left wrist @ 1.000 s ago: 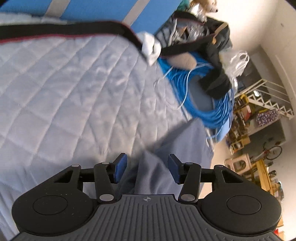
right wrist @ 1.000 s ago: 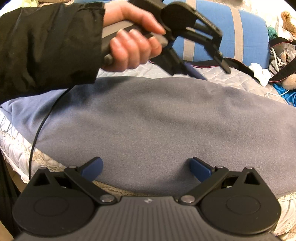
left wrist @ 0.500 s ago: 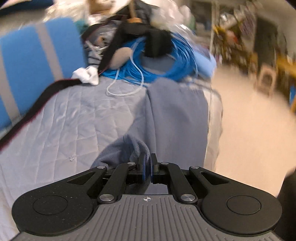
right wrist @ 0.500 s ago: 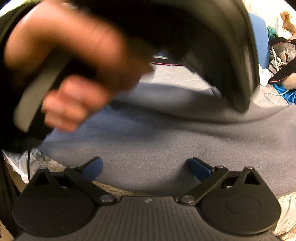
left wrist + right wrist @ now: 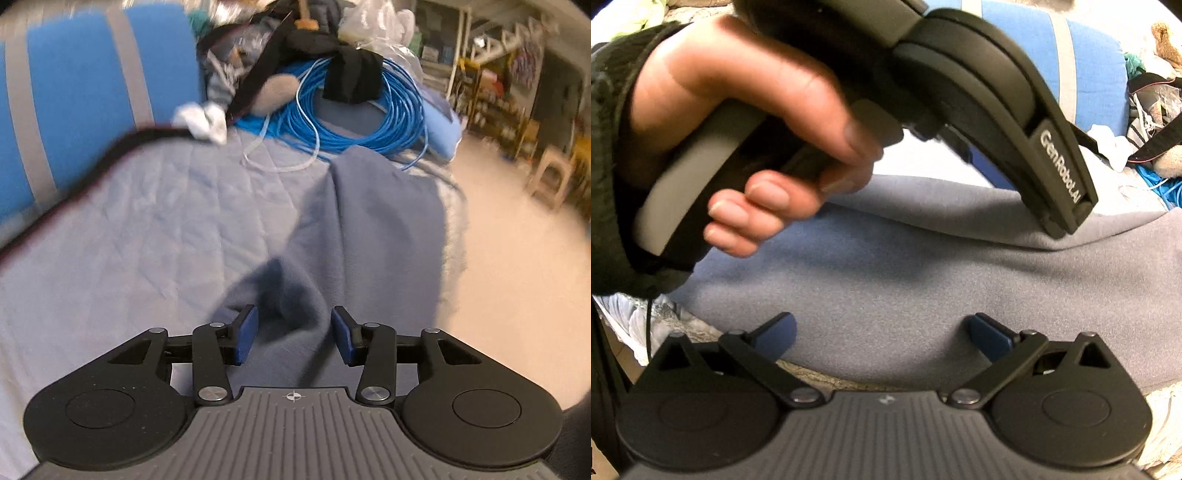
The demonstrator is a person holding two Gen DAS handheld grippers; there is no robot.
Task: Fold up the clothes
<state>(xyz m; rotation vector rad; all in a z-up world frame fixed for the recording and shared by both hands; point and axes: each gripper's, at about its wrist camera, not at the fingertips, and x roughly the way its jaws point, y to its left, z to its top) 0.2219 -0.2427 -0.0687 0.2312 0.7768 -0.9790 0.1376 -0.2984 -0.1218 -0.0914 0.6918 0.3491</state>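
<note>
A grey-blue fleece garment lies spread on the quilted bed, reaching toward the bed's right edge. My left gripper is open, its blue pads on either side of a raised bunch of the fleece without pinching it. In the right wrist view the same garment fills the middle. My right gripper is wide open at its near hem, holding nothing. Above it, a hand in a black sleeve holds the left gripper's body, whose fingertips are hidden from this view.
A coil of blue cable, dark bags and clutter sit at the far end of the bed. A blue cushion with grey stripes lines the back left. The bed drops off to bare floor on the right, with shelves beyond.
Half a second ago my left gripper was shut on a fold of the fleece; its jaws have opened and the fold sits loose between them. The right gripper has stayed put.
</note>
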